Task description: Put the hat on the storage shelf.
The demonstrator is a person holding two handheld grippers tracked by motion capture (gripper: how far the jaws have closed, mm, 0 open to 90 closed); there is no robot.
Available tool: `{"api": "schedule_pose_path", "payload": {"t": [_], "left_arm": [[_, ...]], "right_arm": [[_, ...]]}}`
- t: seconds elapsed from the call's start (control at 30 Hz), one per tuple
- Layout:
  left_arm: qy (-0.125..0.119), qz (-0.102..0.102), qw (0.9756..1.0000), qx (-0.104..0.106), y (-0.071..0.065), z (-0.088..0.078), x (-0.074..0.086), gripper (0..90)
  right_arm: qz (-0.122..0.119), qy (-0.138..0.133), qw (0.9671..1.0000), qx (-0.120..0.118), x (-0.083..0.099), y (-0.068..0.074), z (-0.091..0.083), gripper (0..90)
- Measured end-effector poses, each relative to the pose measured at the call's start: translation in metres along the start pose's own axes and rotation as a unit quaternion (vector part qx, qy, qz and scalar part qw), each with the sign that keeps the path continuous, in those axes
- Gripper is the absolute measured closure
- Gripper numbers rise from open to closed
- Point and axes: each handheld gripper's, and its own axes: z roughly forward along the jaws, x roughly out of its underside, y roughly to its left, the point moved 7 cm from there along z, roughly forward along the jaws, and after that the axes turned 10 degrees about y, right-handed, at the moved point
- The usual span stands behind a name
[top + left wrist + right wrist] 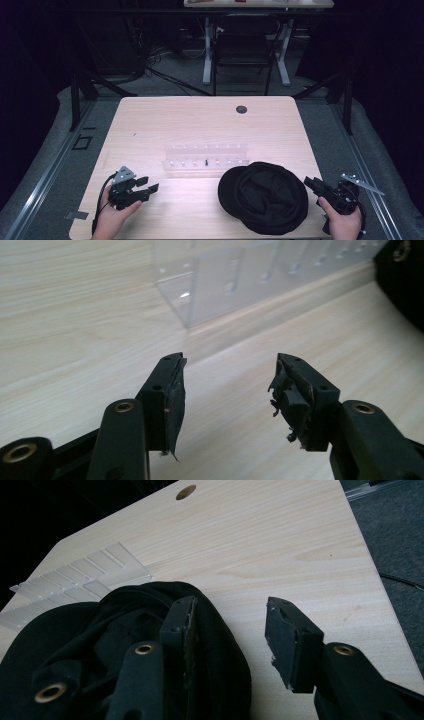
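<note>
Right gripper (314,184): jaws spread, empty; cap (265,197) lay just beside, toward left gripper (145,188), also spread, empty, farther off. Right nearer.

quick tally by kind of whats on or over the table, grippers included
black cap: 1
clear plastic rack: 1
hand-held grippers: 2, the left gripper and the right gripper, both with jaws apart
total: 4
</note>
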Motion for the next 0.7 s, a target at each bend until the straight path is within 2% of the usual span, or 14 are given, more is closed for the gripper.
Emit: {"api": "schedule_pose_path", "payload": {"t": [0.03, 0.07, 0.13, 0.23, 0.4, 0.43, 0.5, 0.57, 0.7], "left_arm": [[0.001, -0.005, 1.0000, -0.005, 0.007, 0.001, 0.001, 46.7], [0.001, -0.005, 1.0000, -0.005, 0.007, 0.001, 0.001, 46.8], [-0.004, -0.014, 0.9999, 0.009, 0.007, 0.004, 0.001, 47.7], [0.005, -0.010, 0.9999, 0.000, 0.005, 0.009, 0.003, 48.1], [0.005, -0.006, 1.0000, -0.005, 0.002, 0.010, 0.003, 48.2], [0.003, -0.004, 1.0000, -0.004, 0.002, 0.010, 0.003, 48.2], [0.000, -0.007, 1.0000, -0.002, 0.001, 0.009, 0.002, 48.5], [-0.001, -0.005, 1.0000, -0.002, 0.001, 0.007, 0.002, 48.7], [0.000, -0.003, 1.0000, 0.000, 0.001, 0.007, 0.003, 49.0]], "right_arm": [[0.001, 0.001, 1.0000, 0.000, 0.000, -0.001, 0.000, 56.1], [0.002, 0.004, 1.0000, 0.001, 0.001, -0.002, 0.000, 57.0], [0.003, 0.006, 1.0000, 0.005, 0.003, -0.003, 0.001, 57.6], [0.005, 0.019, 0.9998, 0.010, 0.007, -0.006, 0.003, 59.7], [0.014, 0.029, 0.9994, -0.011, 0.006, 0.000, 0.001, 62.1], [0.009, 0.036, 0.9993, -0.009, 0.006, 0.000, 0.000, 62.5], [0.017, 0.035, 0.9991, -0.013, 0.004, 0.005, 0.001, 62.7], [0.017, 0.049, 0.9986, -0.015, 0.003, 0.009, 0.001, 63.0], [-0.005, 0.090, 0.9960, 0.002, 0.003, 0.016, 0.000, 61.8]]}}
